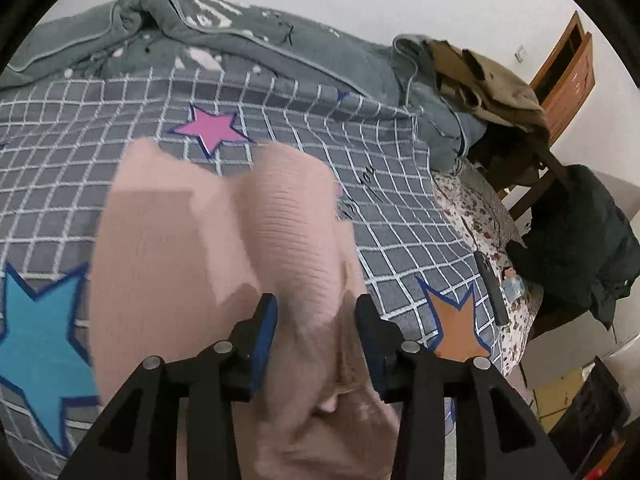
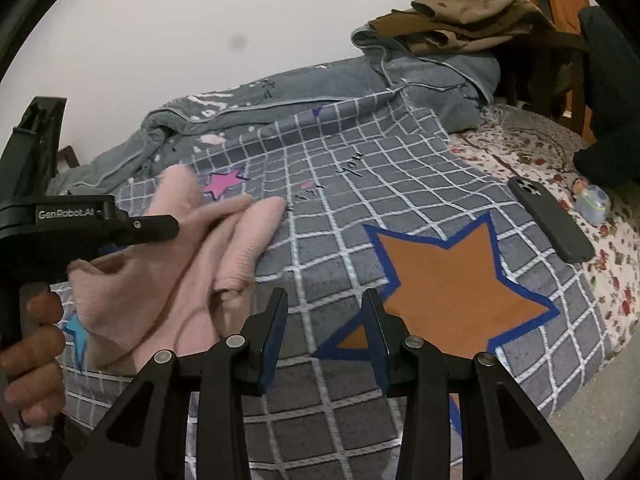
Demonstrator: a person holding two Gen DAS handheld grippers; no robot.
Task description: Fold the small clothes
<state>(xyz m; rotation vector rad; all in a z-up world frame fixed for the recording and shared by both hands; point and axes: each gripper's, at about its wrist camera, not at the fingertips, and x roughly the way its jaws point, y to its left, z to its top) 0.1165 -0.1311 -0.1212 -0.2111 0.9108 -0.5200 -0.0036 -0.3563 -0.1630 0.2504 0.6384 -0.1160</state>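
Pink knit garment [image 1: 224, 248] fills most of my left wrist view, blurred and bunched, lying on the grey checked blanket [image 1: 304, 120] that covers the bed. My left gripper [image 1: 316, 312] has its fingers [image 1: 266, 320] parted, and a fold of the pink fabric runs right up between them. I see a gap on both sides of that fold, so the pads are not pressing on it: released, with the cloth sitting loose in the opening.

From my right wrist view, the same garment [image 2: 192, 264] sits off to the left, rumpled, one ribbed edge curling toward the middle of the bed. My right gripper [image 2: 325, 320] hangs over bare blanket beside it, fingers [image 2: 276, 320] apart and nothing between them, only the white grid lines and the tip of the orange star [image 2: 456, 280]. The pink cloth lies just left of my left-hand finger there, near but not touching as far as I can tell.

A hand [image 2: 36, 344] grips the handle of the left unit at the far left edge. A dark phone [image 2: 552, 220] rests on the flowered sheet [image 2: 600, 248] to the right, well apart from the garment. A pink star [image 1: 212, 128] shows just beyond the knit's far edge.
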